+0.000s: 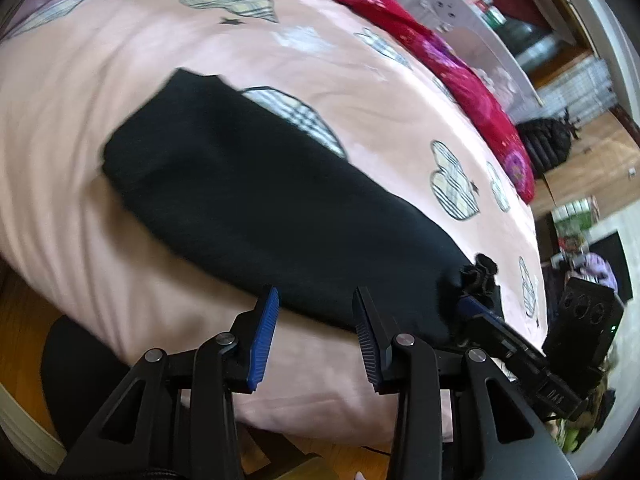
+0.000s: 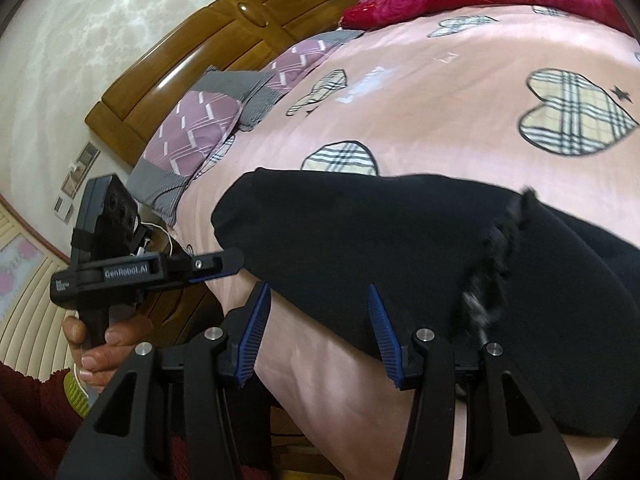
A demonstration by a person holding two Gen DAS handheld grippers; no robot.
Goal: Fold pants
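Black pants [image 1: 256,200] lie folded lengthwise on a pink bed sheet [image 1: 80,100], near the bed's front edge. They also show in the right wrist view [image 2: 380,240], with a frayed hem [image 2: 492,256]. My left gripper [image 1: 316,300] is open, its fingertips at the near edge of the pants, holding nothing. My right gripper [image 2: 318,292] is open at the pants' near edge too. The right gripper also shows in the left wrist view [image 1: 476,304], beside the pants' bunched end. The left gripper shows in the right wrist view [image 2: 236,260] at the pants' left end.
A red floral blanket [image 1: 440,60] lies along the far side of the bed. Pillows [image 2: 200,120] and a wooden headboard [image 2: 224,40] are at the left. A black bag [image 1: 544,148] sits on the wooden floor beyond the bed.
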